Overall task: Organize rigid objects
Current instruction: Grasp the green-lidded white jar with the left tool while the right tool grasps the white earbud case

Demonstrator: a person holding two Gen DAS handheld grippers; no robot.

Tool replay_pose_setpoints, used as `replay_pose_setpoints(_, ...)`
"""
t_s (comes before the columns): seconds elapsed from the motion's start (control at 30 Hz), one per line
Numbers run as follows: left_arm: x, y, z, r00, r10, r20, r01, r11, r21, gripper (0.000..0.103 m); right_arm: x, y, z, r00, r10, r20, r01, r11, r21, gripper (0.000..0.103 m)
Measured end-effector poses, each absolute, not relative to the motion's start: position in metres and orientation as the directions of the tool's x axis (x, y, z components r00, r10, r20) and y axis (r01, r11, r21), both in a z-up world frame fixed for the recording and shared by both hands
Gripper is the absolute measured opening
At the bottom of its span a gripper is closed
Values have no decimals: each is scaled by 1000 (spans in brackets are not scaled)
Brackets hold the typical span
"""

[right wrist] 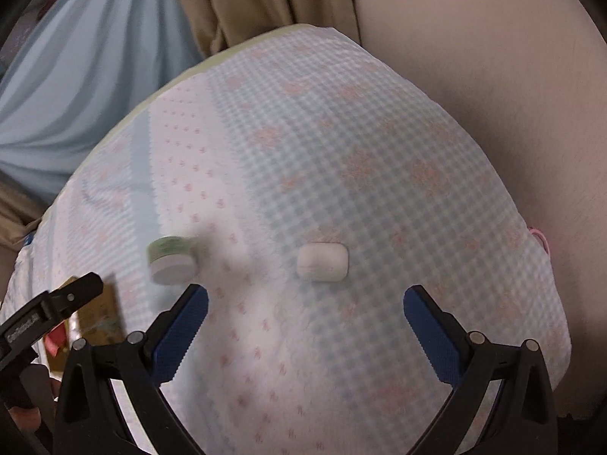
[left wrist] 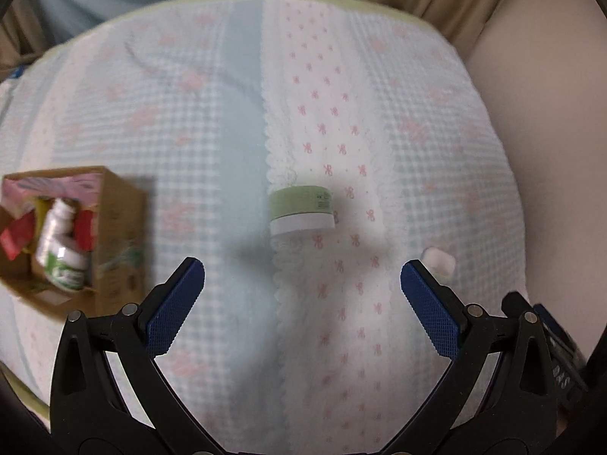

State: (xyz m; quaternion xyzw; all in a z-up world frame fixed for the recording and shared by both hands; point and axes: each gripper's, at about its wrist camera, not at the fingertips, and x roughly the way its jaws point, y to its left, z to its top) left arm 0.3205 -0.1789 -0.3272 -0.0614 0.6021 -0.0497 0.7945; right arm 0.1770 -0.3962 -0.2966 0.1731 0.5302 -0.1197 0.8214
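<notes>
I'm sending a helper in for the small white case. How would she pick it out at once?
On the checked bed cover, look right of the cardboard box and the green jar. The white case lies alone, flat, a rounded rectangle, all white, unlike the round green-and-white jar.

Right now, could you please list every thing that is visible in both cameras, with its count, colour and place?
jar: 1, green with white lid, on its side, mid-cloth
small case: 1, white, on the cloth, right of the jar
cardboard box: 1, brown, open, left on the cloth
bottle: 1, white with green label, inside the box
red items: unclear count, inside the box
cloth: 1, blue-white check, pink flowers
curtains: tan and blue, behind
left claw: 1, black, blue pads, open, empty
right claw: 1, same, open, empty
</notes>
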Motion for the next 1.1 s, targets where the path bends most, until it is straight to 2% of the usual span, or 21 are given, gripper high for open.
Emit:
replay_pose_setpoints(0.33,357,-176,-419,223,-152,-963,-34,986,-164,103,205,-403,-372,367,-107,-924,441,895,71,99)
replay_pose_setpoints(0.43,362,-176,-431,224,-158,-962,-41,984,-171,103,211,-401,-393,344,-106,-933,446,893,63,95)
replay_pose_setpoints(0.6,370,-178,-445,204,-159,-966,-40,985,-170,103,215,-399,-411,318,-101,-943,464,884,62,94)
replay_pose_setpoints(0.7,375,-176,-450,210,-155,-965,-46,985,-168,103,219,-398,-417,314,-102,-944,466,883,59,87)
replay_pose_setpoints(0.8,379,-174,-457,204,-153,-967,-56,984,-167,103,224,-394,-424,302,-114,-947,461,887,40,87)
replay_pose_setpoints(0.97,385,-175,-466,192,-160,-968,-60,983,-174,97,232,-391,-435,274,-130,-953,450,893,7,74)
replay_pose_setpoints(1.07,386,-178,-468,193,-195,-962,-44,977,-207,85,234,-390,-437,266,-144,-953,443,897,-13,64)
replay_pose_setpoints(1.1,387,-181,-470,193,-211,-958,-40,974,-223,77,235,-389,-437,264,-151,-953,439,898,-21,61)
